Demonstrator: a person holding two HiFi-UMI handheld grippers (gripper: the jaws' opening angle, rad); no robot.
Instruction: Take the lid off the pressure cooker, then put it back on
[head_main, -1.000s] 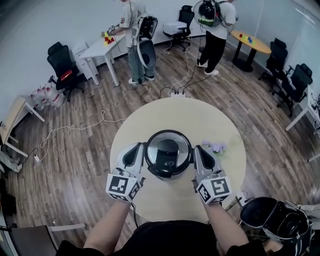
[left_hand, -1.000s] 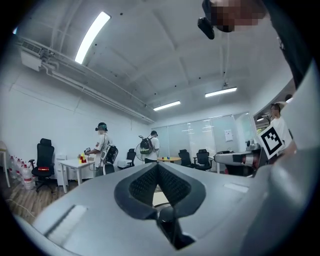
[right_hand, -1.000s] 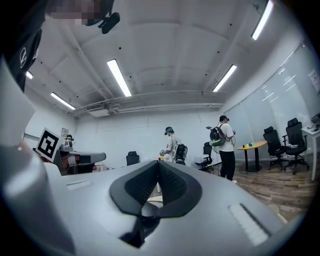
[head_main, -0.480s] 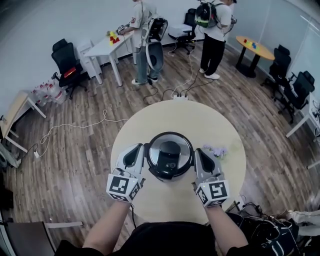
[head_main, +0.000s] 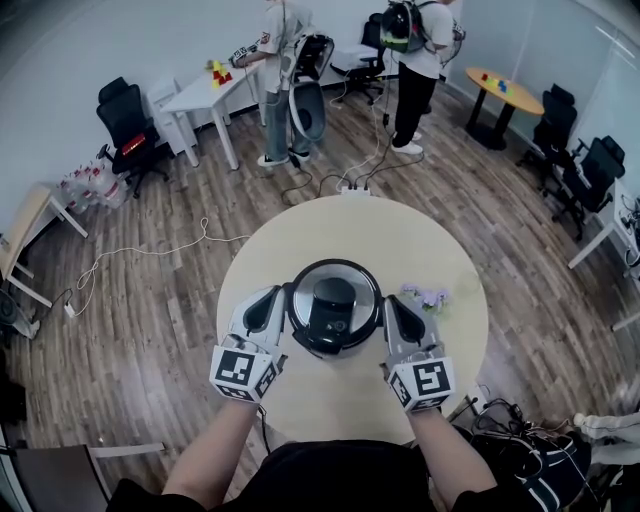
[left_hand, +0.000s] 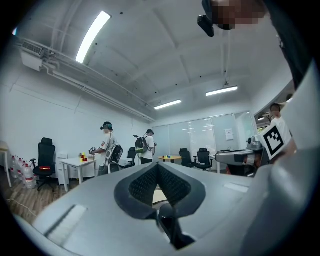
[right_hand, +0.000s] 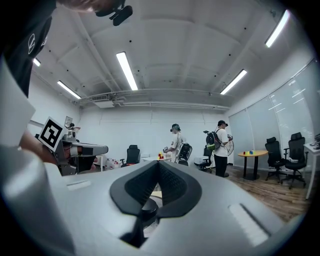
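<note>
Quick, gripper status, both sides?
Left gripper: closed, beside the pressure cooker on its left; a grip can't be confirmed.
Right gripper: closed, beside it on the right; a grip can't be confirmed.

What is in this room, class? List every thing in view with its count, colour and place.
pressure cooker: one, silver and black, lid on, middle of the round table
round table: one, pale beige, in front of the person
small thing: one, purple and white, on that table right of the cooker; too small to name
white table: one, white, far left
small round table: one, yellow, far right
office chairs: several, black, along the walls
other people: two, standing at the far side
left tool: one, grey, shut, tip at the cooker's left side
right tool: one, grey, shut, tip at the cooker's right side
</note>
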